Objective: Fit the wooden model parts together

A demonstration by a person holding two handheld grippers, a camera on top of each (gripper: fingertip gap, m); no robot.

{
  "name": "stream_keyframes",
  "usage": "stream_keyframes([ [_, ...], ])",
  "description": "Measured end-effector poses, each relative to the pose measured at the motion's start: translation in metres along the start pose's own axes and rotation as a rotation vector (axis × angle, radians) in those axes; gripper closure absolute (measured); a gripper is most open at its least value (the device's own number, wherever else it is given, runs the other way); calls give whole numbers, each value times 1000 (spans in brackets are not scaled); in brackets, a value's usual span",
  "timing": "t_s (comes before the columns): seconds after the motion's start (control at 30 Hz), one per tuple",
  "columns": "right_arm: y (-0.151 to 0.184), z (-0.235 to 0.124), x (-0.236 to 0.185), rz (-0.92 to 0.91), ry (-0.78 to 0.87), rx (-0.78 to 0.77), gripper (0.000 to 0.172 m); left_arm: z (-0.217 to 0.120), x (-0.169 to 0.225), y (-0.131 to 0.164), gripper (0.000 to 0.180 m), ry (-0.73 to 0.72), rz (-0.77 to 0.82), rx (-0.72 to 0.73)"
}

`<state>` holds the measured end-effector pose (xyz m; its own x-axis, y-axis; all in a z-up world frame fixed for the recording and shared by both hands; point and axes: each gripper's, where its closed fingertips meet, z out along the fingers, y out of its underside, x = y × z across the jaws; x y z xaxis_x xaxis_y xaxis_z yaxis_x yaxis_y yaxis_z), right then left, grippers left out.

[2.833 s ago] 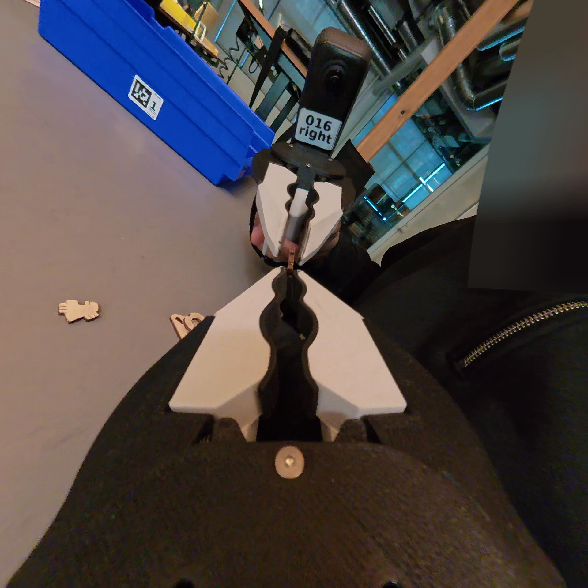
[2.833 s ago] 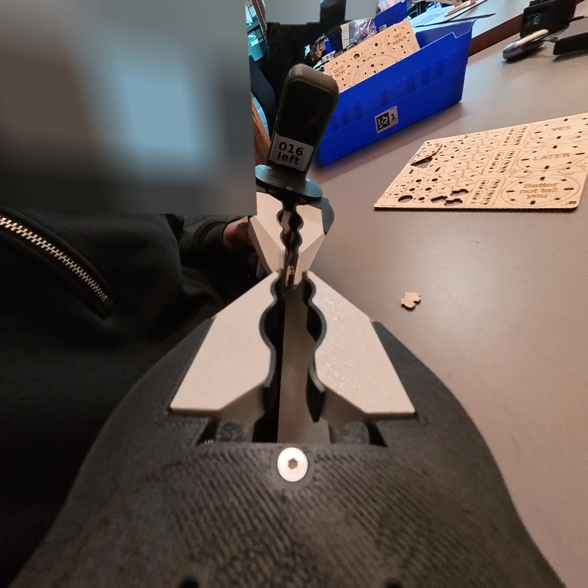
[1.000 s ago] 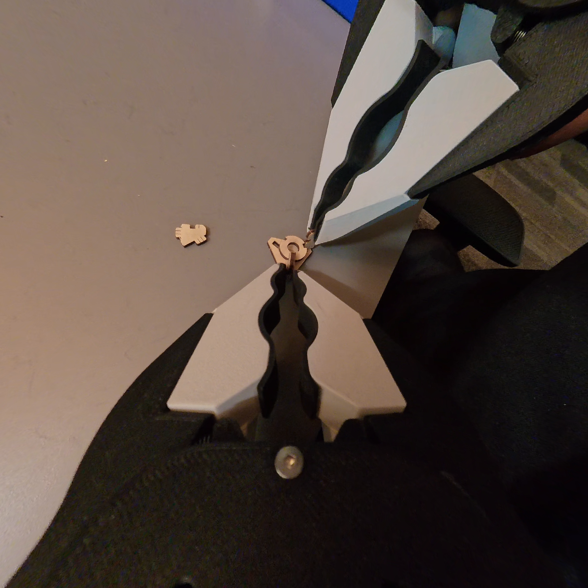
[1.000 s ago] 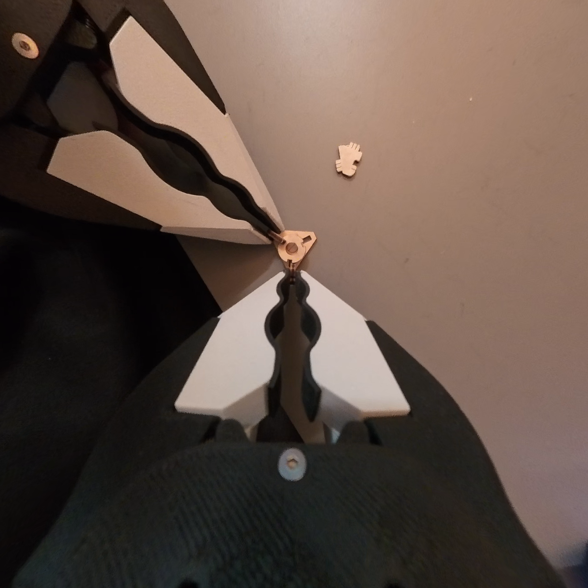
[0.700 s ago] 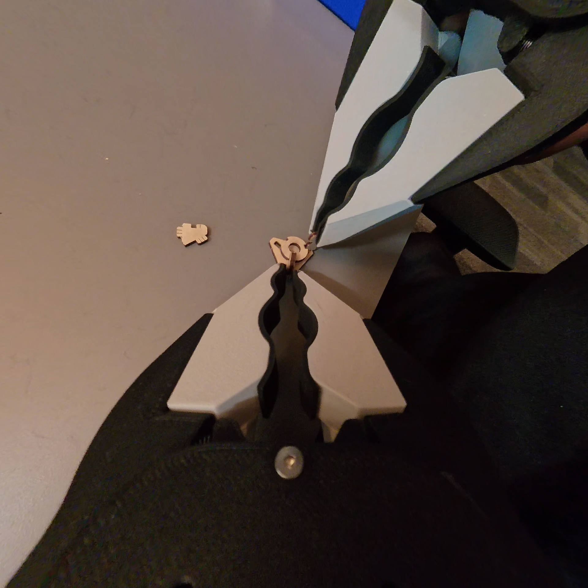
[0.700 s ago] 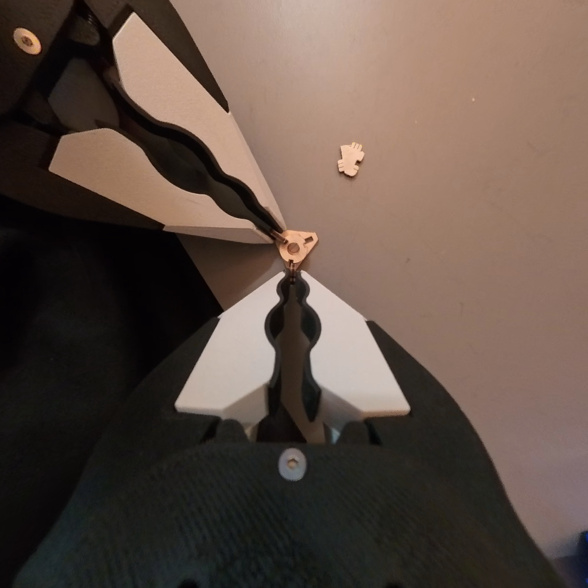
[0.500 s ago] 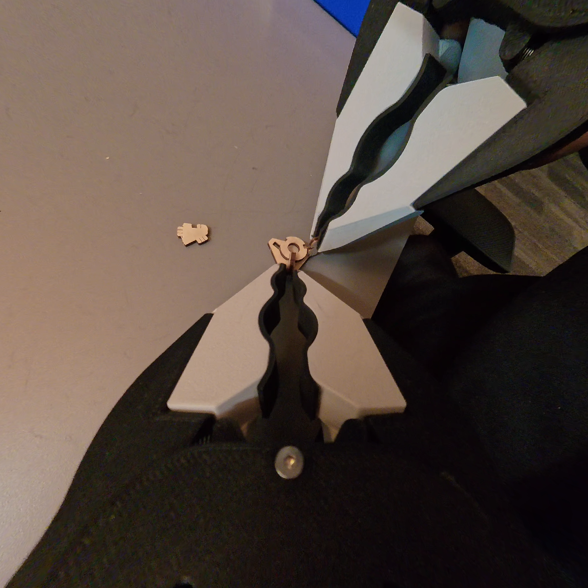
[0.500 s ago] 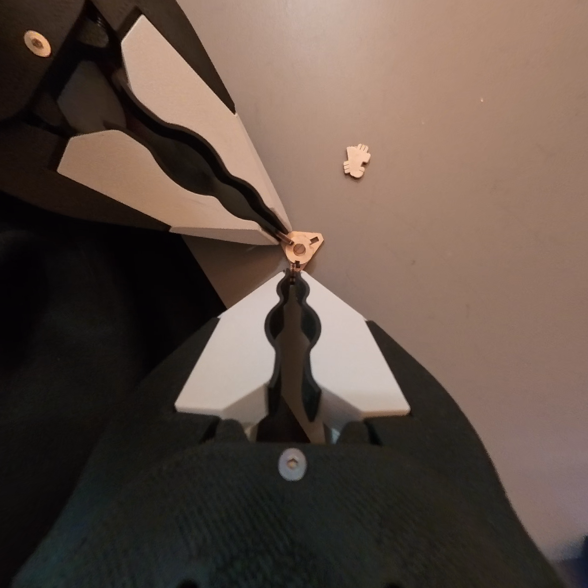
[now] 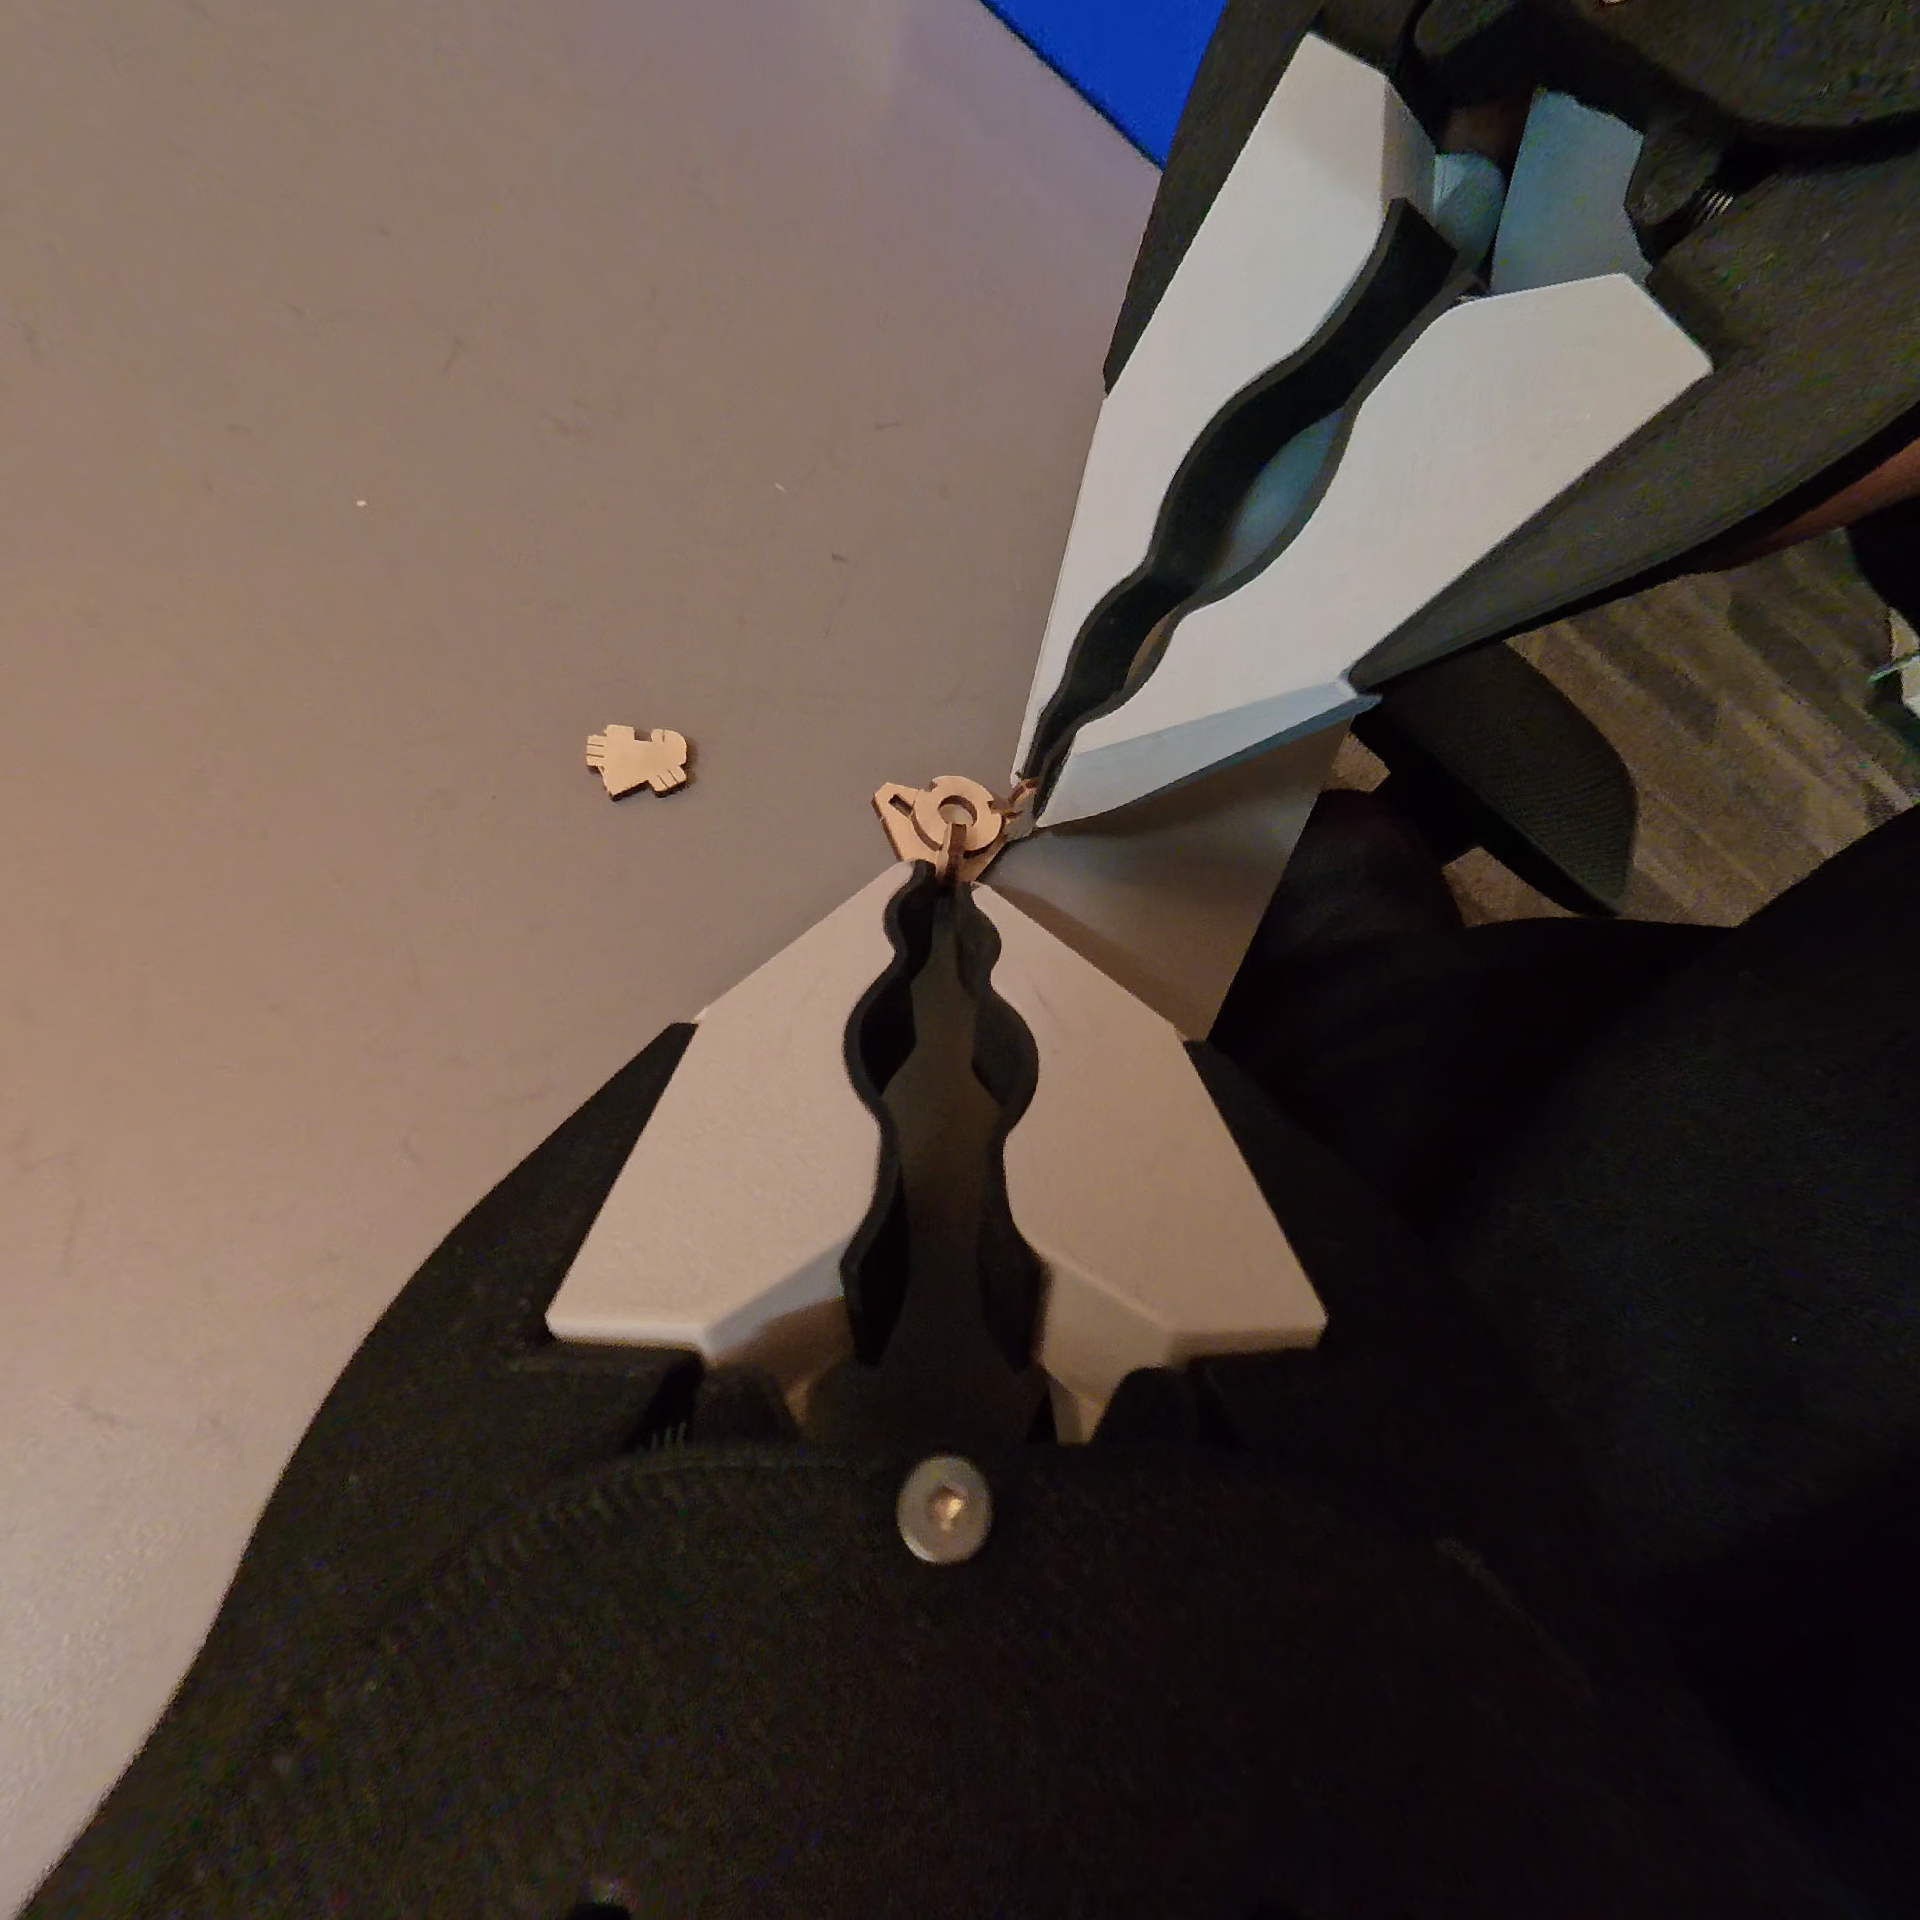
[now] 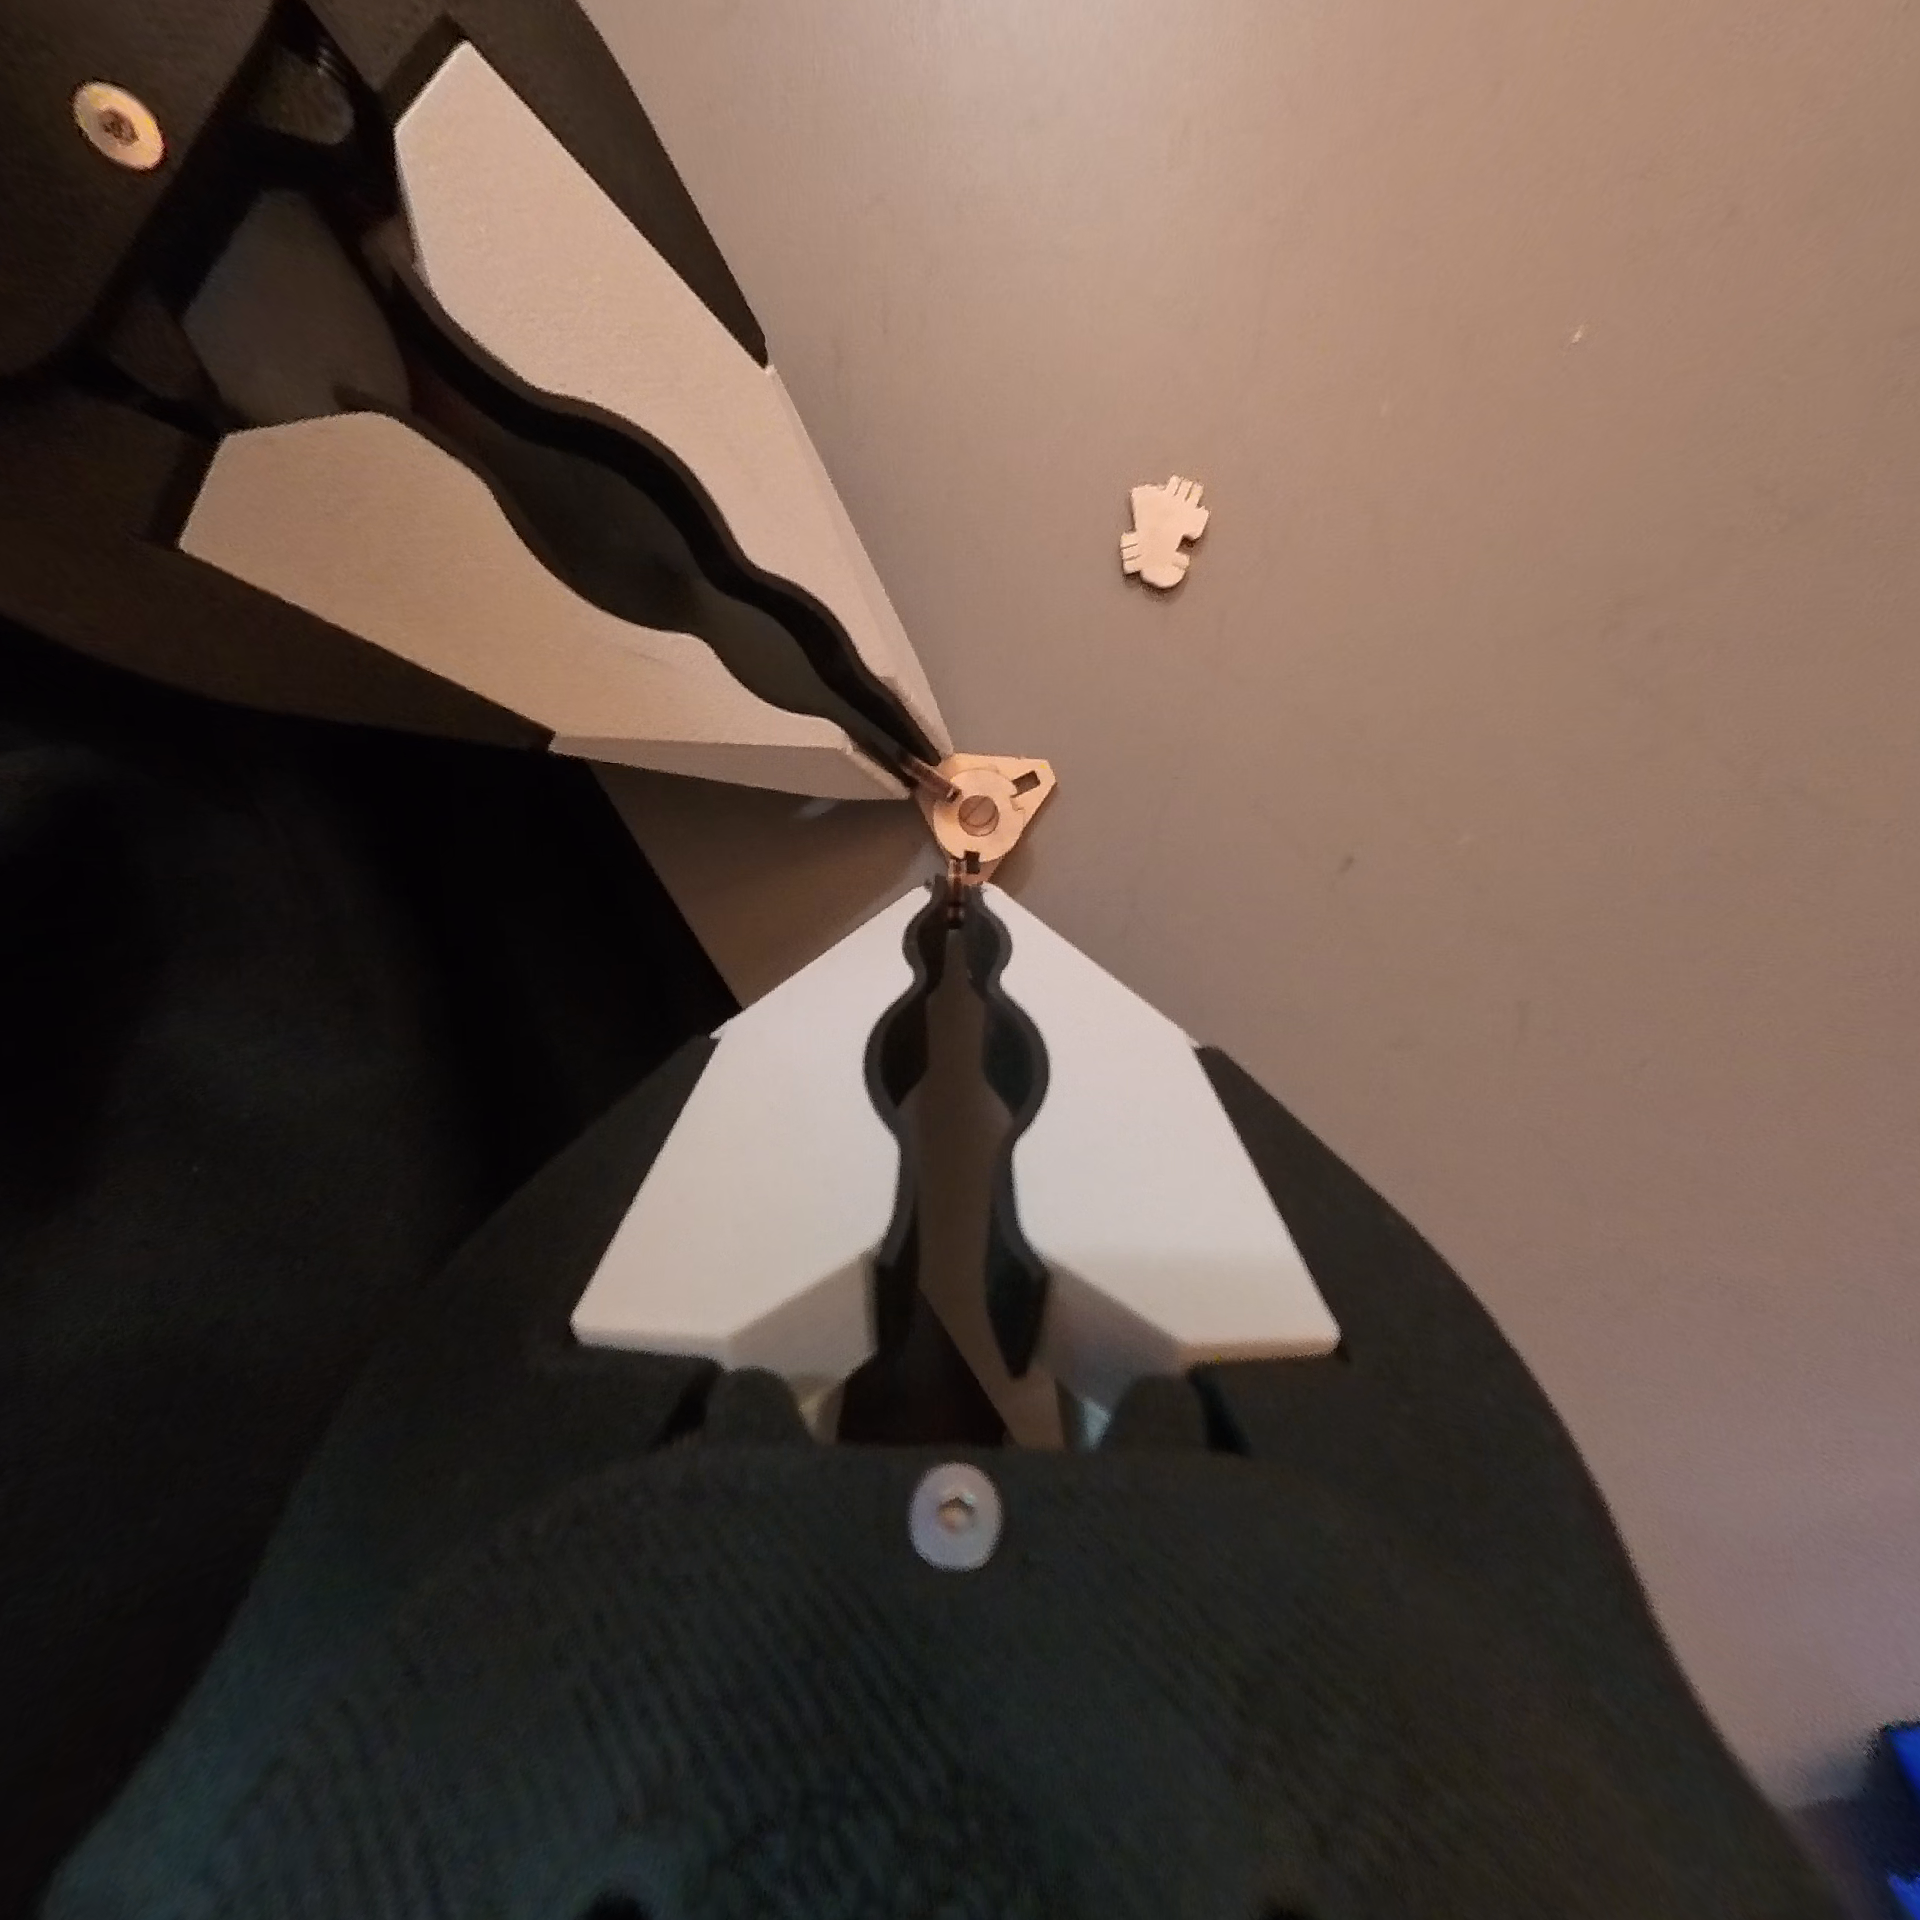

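Observation:
A small triangular wooden piece [image 9: 914,812] with a round hole lies on the grey table [image 9: 416,416], and also shows in the right wrist view [image 10: 987,808]. My left gripper [image 9: 940,875] is shut on a thin wooden tab that stands on edge and reaches the piece's hole. My right gripper [image 10: 961,896] is shut on another thin wooden tab at the piece's near corner. The two grippers meet at the piece at an angle: the right one [image 9: 1031,792] shows in the left wrist view, the left one [image 10: 920,767] in the right wrist view.
A small hand-shaped wooden piece [image 9: 636,762] lies loose on the table, left of the grippers; it also shows in the right wrist view [image 10: 1164,545]. A blue bin's corner [image 9: 1101,83] is at the back. The table's edge, a dark chair [image 9: 1538,790] and dark clothing are on the right. The grippers are tip to tip, or close to it.
2.8 s ago both grippers were raised tip to tip in the air; they now sit low at the triangular piece. Over the last second they have only shifted slightly, both staying shut.

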<state>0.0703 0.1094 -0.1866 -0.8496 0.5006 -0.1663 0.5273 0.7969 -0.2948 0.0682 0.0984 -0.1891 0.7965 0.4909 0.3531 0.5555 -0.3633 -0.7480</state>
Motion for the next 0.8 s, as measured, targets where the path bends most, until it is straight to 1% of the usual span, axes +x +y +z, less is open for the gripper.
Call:
stream_keyframes([
  [0.23, 1, 0, 0, 15, -11, -9, 171, 0, 0, 0, 178, 1, -6, 9],
  [0.4, 2, 0, 0, 32, -26, -17, 171, 0, 0, 1, 178, -11, 19, 8],
  [0.6, 3, 1, 2, 44, -42, -44, 171, 0, 1, 2, 179, -37, 65, 3],
  [0.8, 4, 1, 3, 16, -30, -93, 171, 1, 2, 2, 178, -41, 77, 2],
])
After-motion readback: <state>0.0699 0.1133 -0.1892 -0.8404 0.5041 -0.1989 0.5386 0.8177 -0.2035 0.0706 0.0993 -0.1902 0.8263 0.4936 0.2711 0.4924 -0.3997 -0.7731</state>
